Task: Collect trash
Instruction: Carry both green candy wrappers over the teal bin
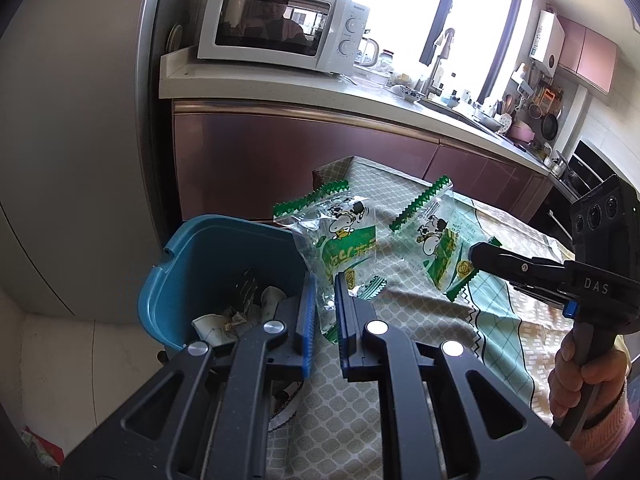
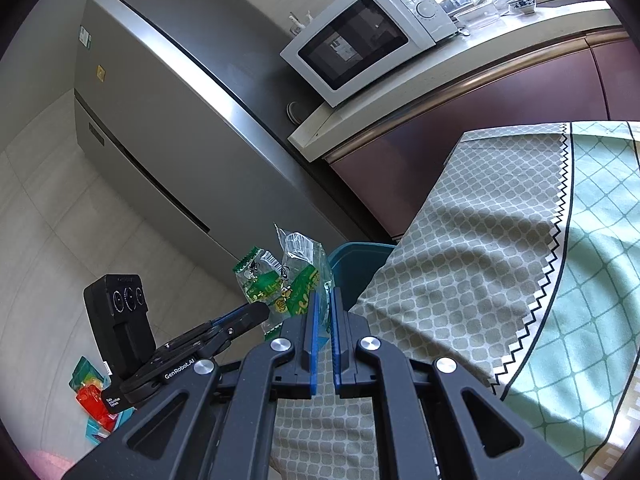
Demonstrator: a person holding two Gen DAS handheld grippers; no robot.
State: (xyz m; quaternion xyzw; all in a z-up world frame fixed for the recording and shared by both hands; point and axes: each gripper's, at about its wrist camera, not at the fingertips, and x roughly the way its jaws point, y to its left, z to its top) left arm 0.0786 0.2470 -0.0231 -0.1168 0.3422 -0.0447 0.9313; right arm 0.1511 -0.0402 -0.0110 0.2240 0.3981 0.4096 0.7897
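My left gripper (image 1: 325, 286) is shut on a clear-and-green snack wrapper (image 1: 340, 236) with a cartoon dog, held up beside the rim of a blue trash bin (image 1: 188, 264) with crumpled trash inside. My right gripper (image 1: 476, 256) is shut on a second wrapper of the same kind (image 1: 436, 236), held above the table to the right of the first. In the right wrist view my right gripper (image 2: 323, 296) clamps its wrapper (image 2: 300, 272), the left gripper's fingers (image 2: 248, 316) hold the other wrapper (image 2: 258, 276), and the bin's rim (image 2: 352, 256) shows just behind.
A table with a green patterned cloth (image 1: 440, 320) stands right of the bin. A purple cabinet and counter with a white microwave (image 1: 280, 24) run behind. A grey fridge (image 2: 180, 120) stands at the left. Colourful packets (image 2: 92, 396) lie on the floor.
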